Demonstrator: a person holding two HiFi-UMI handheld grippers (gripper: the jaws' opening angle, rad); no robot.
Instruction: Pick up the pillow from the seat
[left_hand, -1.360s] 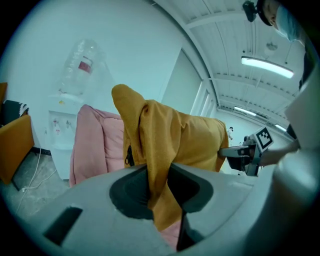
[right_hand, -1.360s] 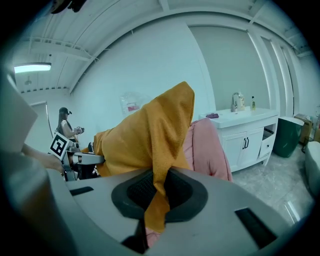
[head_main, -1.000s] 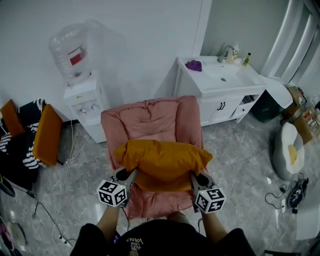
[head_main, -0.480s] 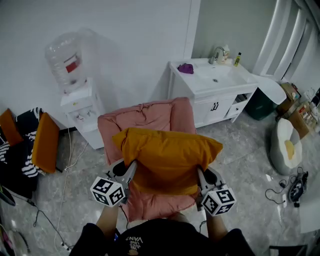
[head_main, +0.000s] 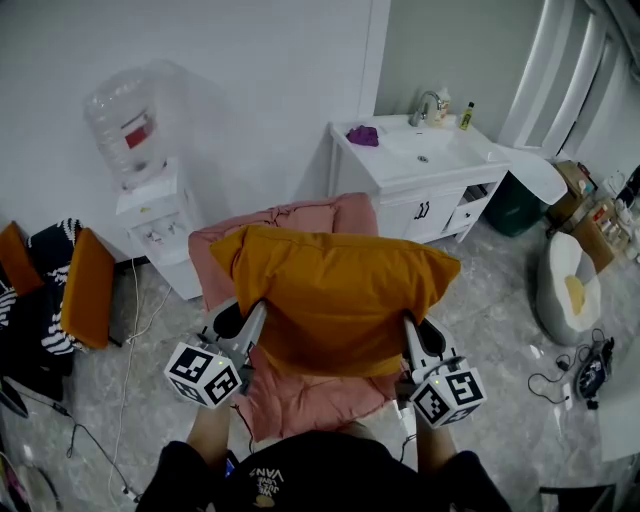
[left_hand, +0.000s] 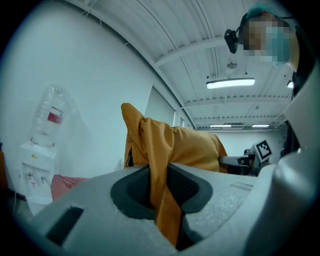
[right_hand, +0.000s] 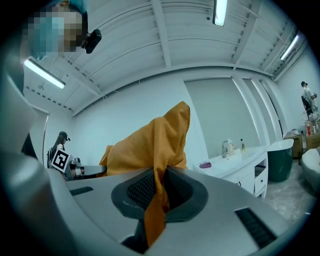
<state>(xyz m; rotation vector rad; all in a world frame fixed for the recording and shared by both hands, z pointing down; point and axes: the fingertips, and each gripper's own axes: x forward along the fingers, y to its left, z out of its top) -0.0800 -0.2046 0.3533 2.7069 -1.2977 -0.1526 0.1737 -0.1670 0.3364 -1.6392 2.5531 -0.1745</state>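
Jaws clamped on both ends of pillow (head_main: 340, 300), clear above seat (head_main: 300, 400)

A white wall (head_main: 250, 80) backs a water dispenser (head_main: 150, 215) and a white sink cabinet (head_main: 420, 170) with a faucet (head_main: 428, 103). The floor (head_main: 500, 330) is glossy pale grey tile, with cables (head_main: 130, 330) trailing across it. Strip lights (left_hand: 230, 83) glow on the slatted ceiling (left_hand: 175, 30).

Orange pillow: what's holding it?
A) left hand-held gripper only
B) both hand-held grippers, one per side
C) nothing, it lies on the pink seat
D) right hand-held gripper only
B: the left hand-held gripper and right hand-held gripper each pinch fabric of the pillow between closed jaws.
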